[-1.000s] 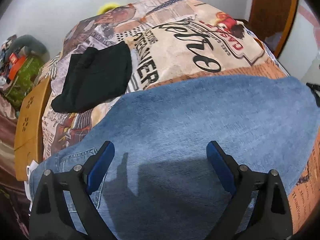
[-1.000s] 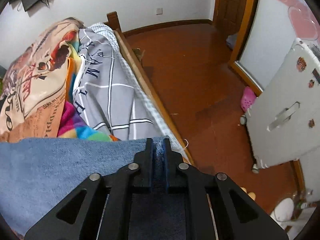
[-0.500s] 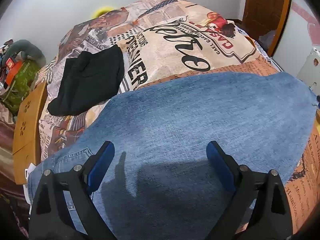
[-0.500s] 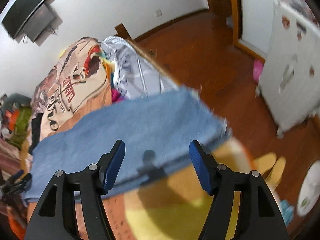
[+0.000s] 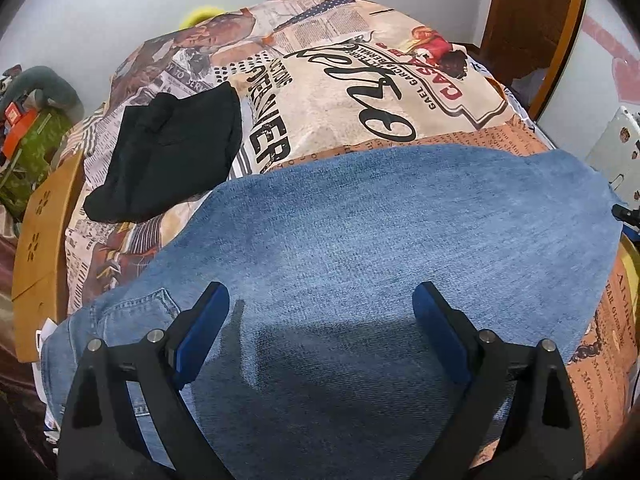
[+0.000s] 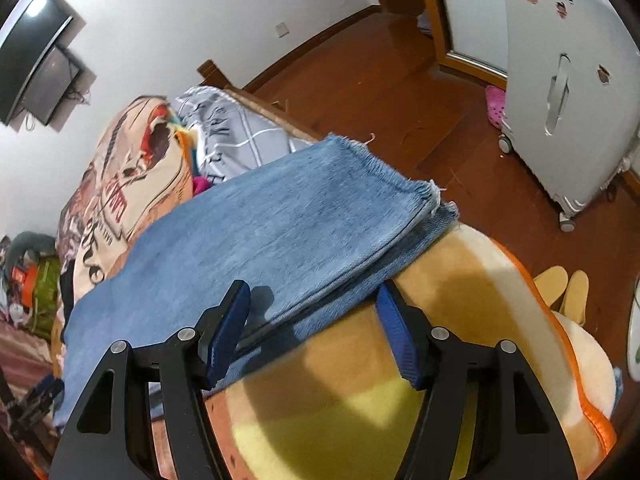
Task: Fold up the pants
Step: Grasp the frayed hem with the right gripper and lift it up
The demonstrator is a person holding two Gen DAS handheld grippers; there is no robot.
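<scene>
Left wrist view first: the left gripper (image 5: 320, 320) hangs over the blue jeans (image 5: 380, 248), fingers spread wide, nothing between the blue pads (image 5: 202, 332). The jeans lie flat across the near part of the bed, on the printed bedspread (image 5: 340, 92), and a back pocket (image 5: 132, 316) shows near the left finger. Farther back on the left, a dark folded garment (image 5: 168, 148) sits on the spread, just beside the jeans' far edge. A wooden board (image 5: 42, 248) runs along the left side of the bed. At the right edge, a sliver of the other gripper peeks in by the leg ends.

Over to the right wrist view: the right gripper (image 6: 314, 332) is also spread wide and holds nothing. It hovers at the near edge of the jeans (image 6: 260, 236), whose frayed hems (image 6: 424, 196) lie stacked at the right, over a yellow-and-orange blanket (image 6: 400, 400). Beyond the bed is red-brown wooden floor (image 6: 380, 92), with a white suitcase (image 6: 568, 80) far right, a pink clog (image 6: 496, 106) beside it, and a wall TV (image 6: 36, 60) up on the left.
</scene>
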